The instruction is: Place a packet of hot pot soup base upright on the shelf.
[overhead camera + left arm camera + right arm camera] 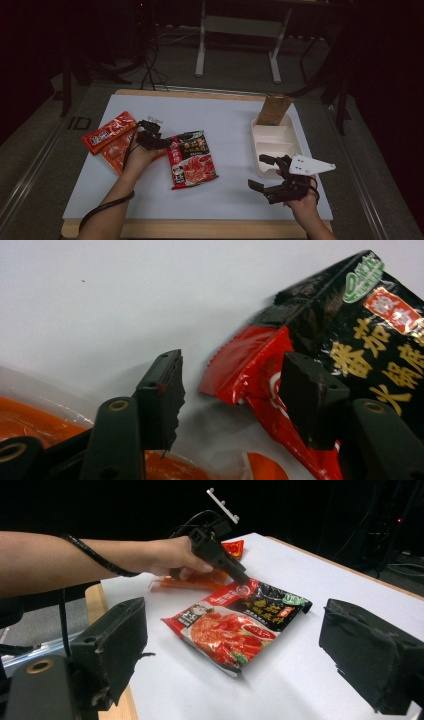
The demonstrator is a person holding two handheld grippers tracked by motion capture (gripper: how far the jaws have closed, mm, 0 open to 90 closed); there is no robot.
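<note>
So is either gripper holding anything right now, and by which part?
Nothing is held yet. The left gripper has its jaws around the top corner of the red and black sauce packet, pads not pressing it. The right gripper is open on nothing.

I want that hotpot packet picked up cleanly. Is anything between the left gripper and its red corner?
Nothing visible. The left gripper sits at the red-and-black packet, its jaws apart astride the red corner, with bare white table showing between them. The orange packet lies under the hand, not in the gap.
</note>
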